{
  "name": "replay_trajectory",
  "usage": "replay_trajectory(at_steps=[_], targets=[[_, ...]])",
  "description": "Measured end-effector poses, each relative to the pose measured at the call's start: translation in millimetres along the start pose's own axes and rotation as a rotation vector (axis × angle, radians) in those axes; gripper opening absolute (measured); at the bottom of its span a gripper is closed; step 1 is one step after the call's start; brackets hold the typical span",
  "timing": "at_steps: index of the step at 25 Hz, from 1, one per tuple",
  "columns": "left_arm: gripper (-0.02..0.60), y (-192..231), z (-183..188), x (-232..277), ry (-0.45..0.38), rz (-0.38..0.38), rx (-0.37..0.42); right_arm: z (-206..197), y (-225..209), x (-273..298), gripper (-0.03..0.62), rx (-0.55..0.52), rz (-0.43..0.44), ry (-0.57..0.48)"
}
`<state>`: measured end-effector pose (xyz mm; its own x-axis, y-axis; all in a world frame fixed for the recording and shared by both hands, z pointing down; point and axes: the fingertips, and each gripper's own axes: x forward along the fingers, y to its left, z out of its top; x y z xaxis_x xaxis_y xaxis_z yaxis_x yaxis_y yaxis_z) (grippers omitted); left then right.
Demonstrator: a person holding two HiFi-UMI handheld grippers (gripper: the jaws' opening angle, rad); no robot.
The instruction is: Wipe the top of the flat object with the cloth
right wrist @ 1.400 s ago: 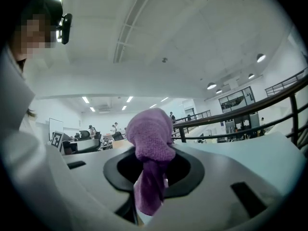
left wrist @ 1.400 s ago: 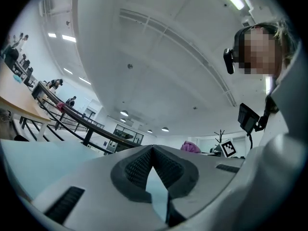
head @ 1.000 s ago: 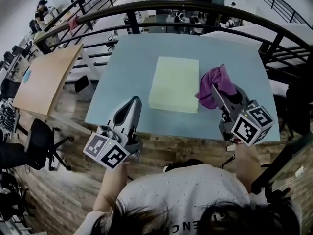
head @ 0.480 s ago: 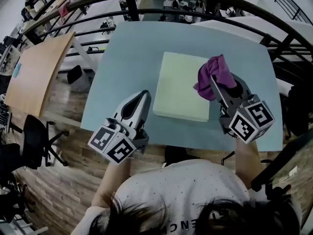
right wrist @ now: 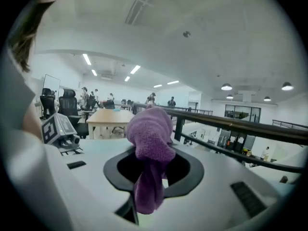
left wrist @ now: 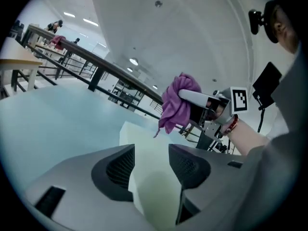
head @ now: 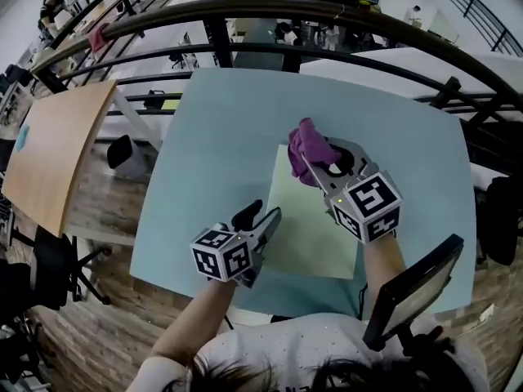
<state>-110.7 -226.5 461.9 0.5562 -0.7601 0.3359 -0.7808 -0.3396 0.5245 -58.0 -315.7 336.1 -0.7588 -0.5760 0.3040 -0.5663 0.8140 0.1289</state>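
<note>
Head view: right gripper (head: 309, 160) clamps the purple cloth (head: 310, 141) over the far end of the pale flat object (head: 315, 231), whose long axis runs toward the person; left gripper (head: 263, 213), jaws opening, straddles its left edge on the worktop (head: 216, 137)

White short-sleeved dotted T-shirt (head: 278, 358), dark lettering, 6 o'clock in head view. Left gripper view: red wristband (left wrist: 234, 124) 3 o'clock, black head-mounted cam (left wrist: 255, 19) 2 o'clock.
</note>
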Motion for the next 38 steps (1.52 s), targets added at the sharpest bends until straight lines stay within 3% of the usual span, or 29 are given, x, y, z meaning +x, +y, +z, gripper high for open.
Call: replay_trajectory(at_steps=[3, 8, 10, 14, 30, 38], targets=[[0.237, 12, -30, 25, 0.101, 0.037, -0.005, -51, -8, 44, 0.097, 0.011, 0.003, 0.133], [0.287, 22, -52, 42, 0.222, -0.026, -0.099, -107, 9, 106, 0.098, -0.066, 0.046, 0.266], [0.291, 25, -59, 46, 0.260, -0.044, -0.110, -120, 11, 117, 0.098, -0.120, 0.045, 0.292], [0.296, 28, -65, 47, 0.287, -0.049, -0.114, -131, 3, 121, 0.097, -0.102, 0.033, 0.311], [0.296, 25, -61, 43, 0.292, -0.036, -0.111, -187, -101, 5, 0.094, 0.053, -0.282, 0.499], [0.296, 30, -65, 40, 0.286, -0.038, -0.109, -207, -115, -34, 0.094, 0.121, -0.352, 0.538]])
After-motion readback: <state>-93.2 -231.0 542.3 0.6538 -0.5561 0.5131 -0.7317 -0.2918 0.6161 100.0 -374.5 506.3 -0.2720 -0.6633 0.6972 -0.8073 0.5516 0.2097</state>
